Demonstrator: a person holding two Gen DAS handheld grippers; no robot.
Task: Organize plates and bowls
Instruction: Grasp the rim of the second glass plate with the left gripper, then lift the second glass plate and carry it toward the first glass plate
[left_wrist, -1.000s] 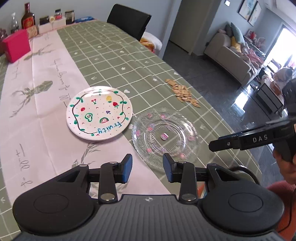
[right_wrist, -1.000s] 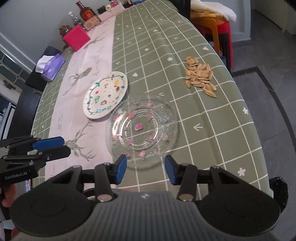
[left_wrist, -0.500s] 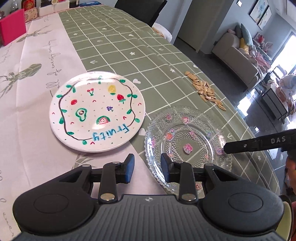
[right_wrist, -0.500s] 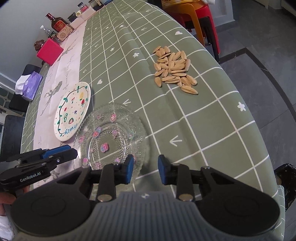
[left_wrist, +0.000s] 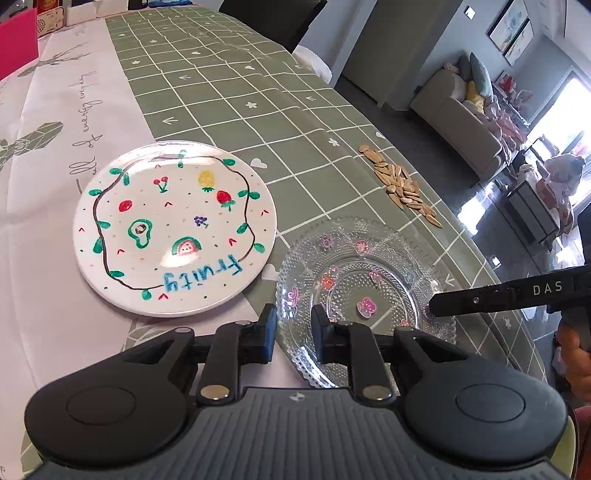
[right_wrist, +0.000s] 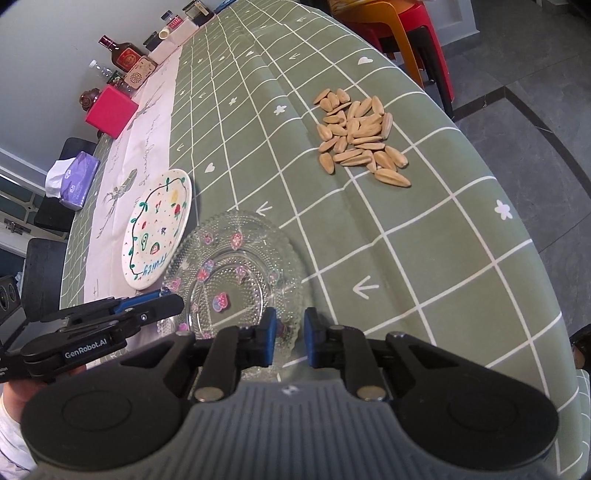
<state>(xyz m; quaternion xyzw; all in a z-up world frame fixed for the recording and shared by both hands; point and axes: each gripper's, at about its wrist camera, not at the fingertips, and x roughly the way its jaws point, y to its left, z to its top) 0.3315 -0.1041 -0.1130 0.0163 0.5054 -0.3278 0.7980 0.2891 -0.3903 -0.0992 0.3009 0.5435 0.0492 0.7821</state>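
Hand-held grippers (left_wrist: 293, 332) (right_wrist: 287, 332) closing, glass plate (left_wrist: 354, 280) rim btwn jaws

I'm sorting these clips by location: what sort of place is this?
Most likely a home dining area that opens onto a living room: a long table under a green checked tablecloth, a sofa with cushions beyond it, and framed pictures on the wall.

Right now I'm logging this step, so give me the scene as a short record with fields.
surface: table with green grid tablecloth
target: clear glass plate, floral dots, flat on the cloth
neighbour: white "Fruity" plate, beside it, apart
left gripper: jaws closing around the glass plate's near rim
right gripper: jaws closing around its near rim
loose items: seeds piled beyond the plates
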